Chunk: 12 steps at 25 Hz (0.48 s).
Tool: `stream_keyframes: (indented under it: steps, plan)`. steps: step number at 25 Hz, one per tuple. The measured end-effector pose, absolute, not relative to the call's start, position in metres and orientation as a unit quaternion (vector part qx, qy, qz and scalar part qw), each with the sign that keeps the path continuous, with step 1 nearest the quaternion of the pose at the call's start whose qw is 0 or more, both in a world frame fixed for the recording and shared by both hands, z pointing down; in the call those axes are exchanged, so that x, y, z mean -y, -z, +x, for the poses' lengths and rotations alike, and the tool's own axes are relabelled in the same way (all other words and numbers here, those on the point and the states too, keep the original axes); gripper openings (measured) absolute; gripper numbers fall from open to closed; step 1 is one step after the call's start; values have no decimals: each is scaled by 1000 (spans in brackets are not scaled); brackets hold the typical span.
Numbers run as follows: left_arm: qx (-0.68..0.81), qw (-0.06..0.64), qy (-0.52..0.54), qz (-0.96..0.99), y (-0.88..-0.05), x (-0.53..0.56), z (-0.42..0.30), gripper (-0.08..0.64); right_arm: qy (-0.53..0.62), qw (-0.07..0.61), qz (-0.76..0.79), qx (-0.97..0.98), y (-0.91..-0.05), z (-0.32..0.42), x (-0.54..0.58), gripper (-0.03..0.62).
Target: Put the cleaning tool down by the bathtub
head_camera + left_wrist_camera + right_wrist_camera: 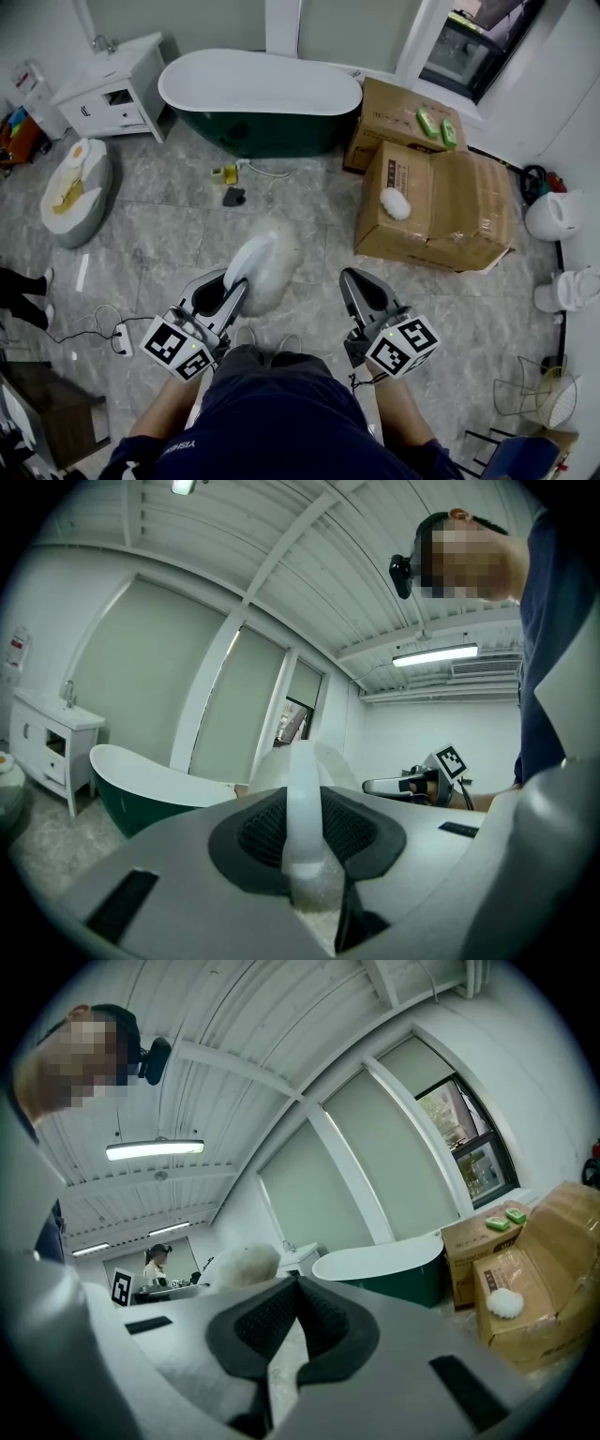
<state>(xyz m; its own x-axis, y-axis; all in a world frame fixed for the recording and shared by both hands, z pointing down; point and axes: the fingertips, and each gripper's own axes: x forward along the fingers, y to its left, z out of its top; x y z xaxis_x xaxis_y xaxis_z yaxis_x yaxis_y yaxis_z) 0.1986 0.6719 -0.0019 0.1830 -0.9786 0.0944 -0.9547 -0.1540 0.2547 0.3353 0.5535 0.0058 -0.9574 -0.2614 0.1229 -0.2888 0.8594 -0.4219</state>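
Head view, items noted: cleaning tool (265, 265), white fluffy head, was at 12 o'clock ahead of the person, handle clamped by left gripper (232, 289), off the floor. Right gripper (359, 284) at 1 o'clock: jaws were together, nothing btwn. Bathtub (258, 94) stood further off at 12, well apart from tool. Cardboard boxes (436, 202) lay at 2 o'clock.

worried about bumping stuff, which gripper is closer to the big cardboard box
Right. The right gripper is off the near left corner of the cardboard box; the left gripper, holding the cleaning tool, is farther left, on the right gripper's far side.
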Motion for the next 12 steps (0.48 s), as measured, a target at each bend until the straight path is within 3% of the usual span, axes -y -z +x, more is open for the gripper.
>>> stream_keyframes:
  steps: [12]
  plan:
    - [644, 129, 41, 753, 0, -649, 200, 107, -242, 25, 129, 961, -11, 337, -529, 5]
